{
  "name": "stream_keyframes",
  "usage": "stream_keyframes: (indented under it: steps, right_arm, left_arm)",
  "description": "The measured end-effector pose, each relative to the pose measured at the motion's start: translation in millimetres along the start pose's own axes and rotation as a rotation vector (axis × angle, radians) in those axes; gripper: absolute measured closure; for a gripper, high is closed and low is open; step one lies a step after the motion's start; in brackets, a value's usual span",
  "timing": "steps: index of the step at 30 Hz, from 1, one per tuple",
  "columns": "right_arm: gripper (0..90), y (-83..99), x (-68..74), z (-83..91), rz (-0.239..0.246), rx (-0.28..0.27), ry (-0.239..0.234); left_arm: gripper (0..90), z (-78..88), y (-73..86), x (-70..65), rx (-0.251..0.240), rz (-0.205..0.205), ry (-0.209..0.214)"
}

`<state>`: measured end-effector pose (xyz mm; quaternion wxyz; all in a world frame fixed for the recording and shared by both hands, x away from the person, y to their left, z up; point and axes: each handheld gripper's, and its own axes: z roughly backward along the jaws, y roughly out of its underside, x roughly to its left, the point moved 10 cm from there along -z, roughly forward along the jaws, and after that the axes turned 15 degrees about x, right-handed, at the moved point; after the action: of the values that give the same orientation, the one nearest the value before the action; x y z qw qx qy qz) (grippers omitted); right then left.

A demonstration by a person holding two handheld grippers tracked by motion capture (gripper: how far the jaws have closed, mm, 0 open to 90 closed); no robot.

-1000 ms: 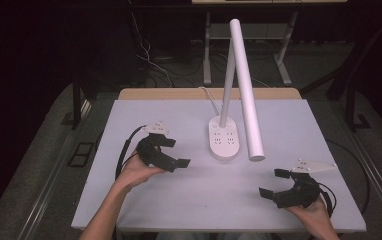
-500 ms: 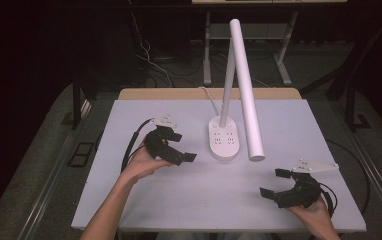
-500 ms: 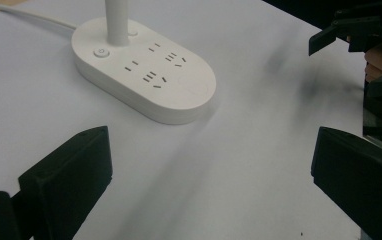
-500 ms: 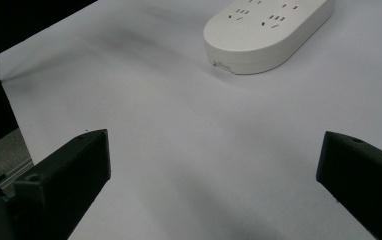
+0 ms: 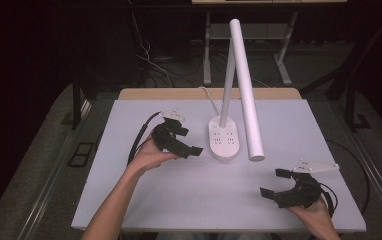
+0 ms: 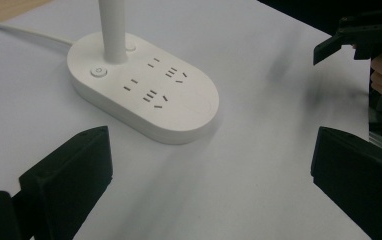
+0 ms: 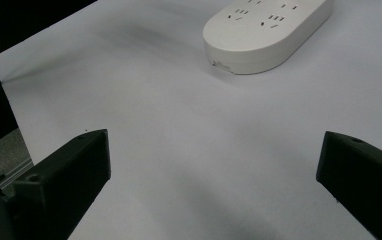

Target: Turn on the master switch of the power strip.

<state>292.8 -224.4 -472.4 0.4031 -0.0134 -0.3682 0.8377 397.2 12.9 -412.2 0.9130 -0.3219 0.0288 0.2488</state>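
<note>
Few things get chopped off or are hard to read here. In the left gripper view the lamp's stem [image 6: 113, 30] runs out the top edge, so the head is gone, and its white cord [image 6: 19, 32] leaves at the left edge. The right gripper [image 6: 364, 42] is clipped by the right edge there. In the right gripper view the lamp base [image 7: 269, 30] is cut by the top edge, so its buttons are out of frame. From the high view, the socket markings on the base [image 5: 224, 142] are too small to make out, and the left gripper [image 5: 189, 141] partly hides its own lower jaw.
</note>
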Motion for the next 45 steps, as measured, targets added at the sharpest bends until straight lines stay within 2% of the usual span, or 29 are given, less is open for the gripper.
stream_keyframes:
  steps: [3,6,7,10,16,31,38,45]
  right_arm:
    - [0.4,0.2,-0.1,0.1,-0.001,0.0,0.0]
    - [0.3,0.4,-0.2,-0.5,-0.001,0.002,0.0]
    - [0.4,0.7,0.2,-0.5,-0.003,0.005,-0.002]
    - [0.3,0.1,0.0,-0.3,0.001,0.001,-0.001]
    - [0.3,0.0,-0.3,-0.1,0.0,0.0,-0.001]
    - [0.3,0.4,-0.6,-0.2,-0.004,0.003,-0.005]
    - [0.3,0.3,0.2,-0.8,0.003,0.002,-0.005]
    - [0.4,0.2,-0.1,-0.4,0.003,0.001,-0.005]
  left_arm:
    - [1.9,-3.0,-4.6,2.3,0.004,-0.01,0.0]
    - [2.0,-7.3,-8.3,4.8,0.028,-0.027,0.0]
    - [2.0,-9.0,-11.5,5.0,0.017,-0.015,-0.002]
    - [2.0,-12.9,-17.4,6.9,0.013,-0.021,0.001]
    - [2.1,-19.5,-24.1,13.1,0.032,-0.028,-0.001]
    - [3.3,-30.4,-35.1,29.4,0.021,0.032,-0.005]
    - [3.5,-42.5,-38.7,36.1,0.041,0.03,-0.014]
    - [4.7,-48.1,-43.4,44.3,0.043,0.05,-0.021]
